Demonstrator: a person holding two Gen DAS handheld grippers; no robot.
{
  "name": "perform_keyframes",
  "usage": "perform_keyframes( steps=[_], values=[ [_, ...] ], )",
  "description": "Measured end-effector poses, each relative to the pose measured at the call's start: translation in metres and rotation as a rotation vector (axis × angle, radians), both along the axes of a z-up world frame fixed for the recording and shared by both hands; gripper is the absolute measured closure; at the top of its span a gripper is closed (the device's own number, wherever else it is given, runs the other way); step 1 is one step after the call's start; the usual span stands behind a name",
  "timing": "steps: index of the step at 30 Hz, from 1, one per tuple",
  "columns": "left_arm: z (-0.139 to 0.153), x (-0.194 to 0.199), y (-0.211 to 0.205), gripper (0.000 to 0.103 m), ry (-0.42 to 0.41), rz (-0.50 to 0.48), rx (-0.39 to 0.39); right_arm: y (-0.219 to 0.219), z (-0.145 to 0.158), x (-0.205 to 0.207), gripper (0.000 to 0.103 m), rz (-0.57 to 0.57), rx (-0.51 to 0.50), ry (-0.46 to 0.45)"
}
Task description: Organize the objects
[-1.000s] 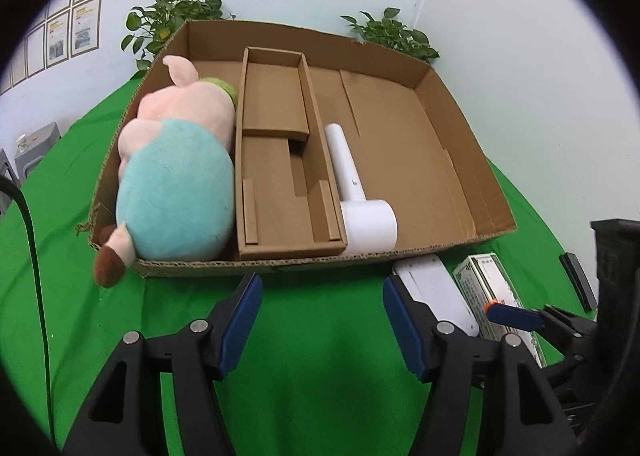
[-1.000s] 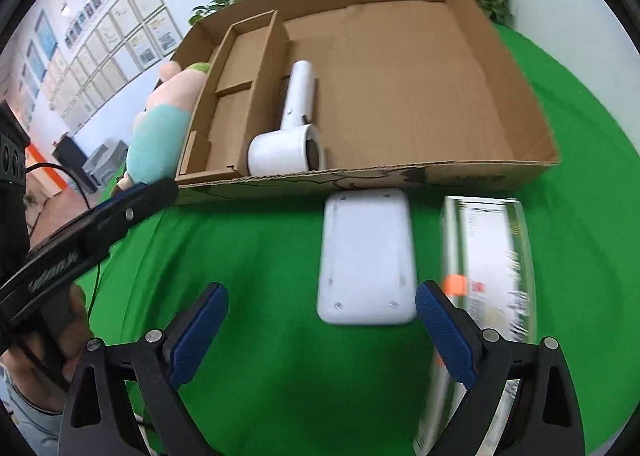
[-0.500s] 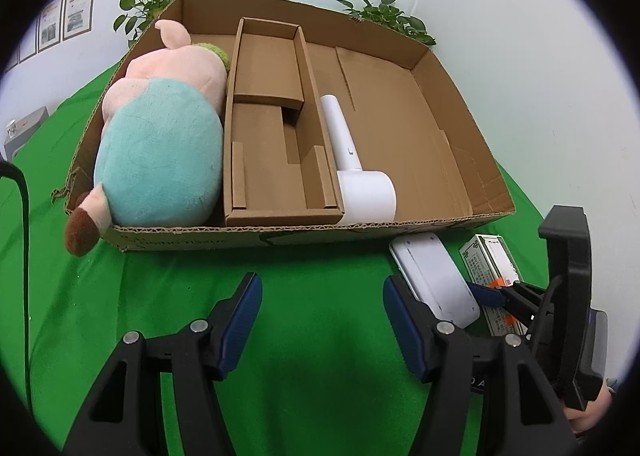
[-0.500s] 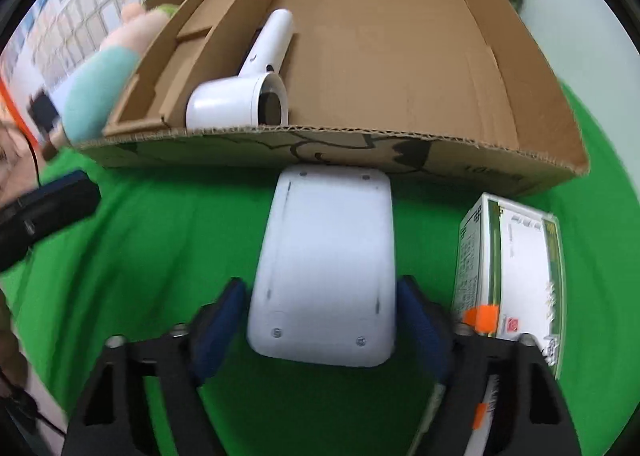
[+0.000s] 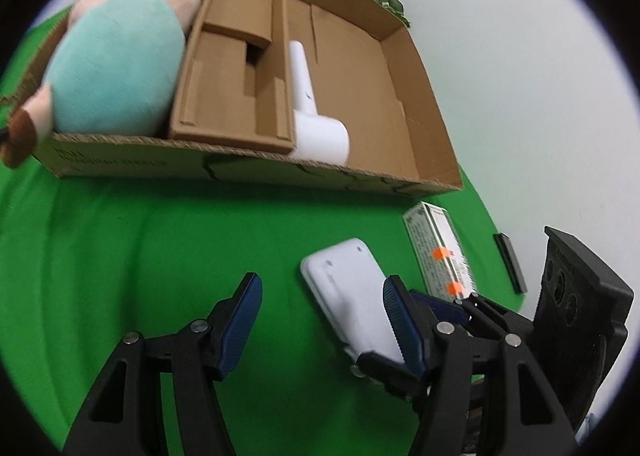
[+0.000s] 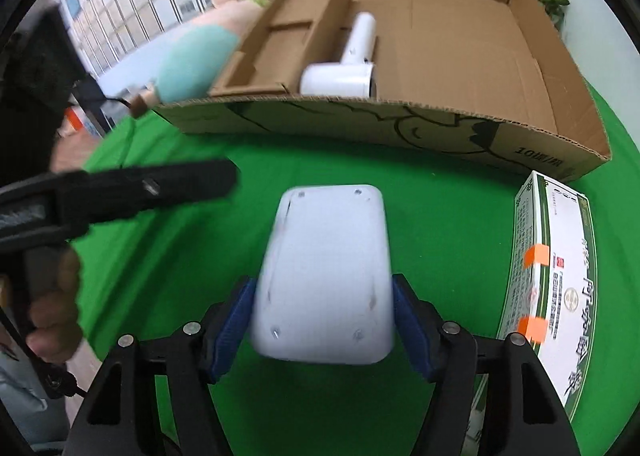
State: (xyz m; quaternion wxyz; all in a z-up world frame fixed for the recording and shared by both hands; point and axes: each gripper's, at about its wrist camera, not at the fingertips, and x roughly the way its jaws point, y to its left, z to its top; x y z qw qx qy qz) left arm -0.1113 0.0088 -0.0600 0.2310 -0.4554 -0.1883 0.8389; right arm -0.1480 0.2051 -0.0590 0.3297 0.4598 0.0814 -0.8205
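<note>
Right wrist view: right claw (image 6: pixel 322 330) clamped on white device (image 6: pixel 326 276), lifted over green desk (image 6: pixel 180 248), near box (image 6: pixel 400 124); jaws just widened. Left claw (image 5: pixel 320 322) open, empty.

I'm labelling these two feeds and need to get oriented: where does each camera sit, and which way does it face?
Left wrist: on the left gripper, looking down over green cloth at the box; its open fingers show.
Right wrist: on the right gripper, facing the box; its fingers flank a white device, and a hand shows.
Shared: box, device, dryer, plush, carton.
</note>
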Motion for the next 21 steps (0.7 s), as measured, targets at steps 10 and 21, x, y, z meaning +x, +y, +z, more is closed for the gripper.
perform_keyframes(
  steps=[10,21],
  values=[
    [-0.026,-0.004,0.017,0.043,-0.167,-0.058,0.159,-0.002,-0.009,0.021,0.012,0.046,0.048,0.035],
    [-0.040,-0.001,0.025,0.063,-0.223,-0.037,0.211,-0.007,-0.018,0.031,0.037,0.022,0.125,0.073]
  ],
)
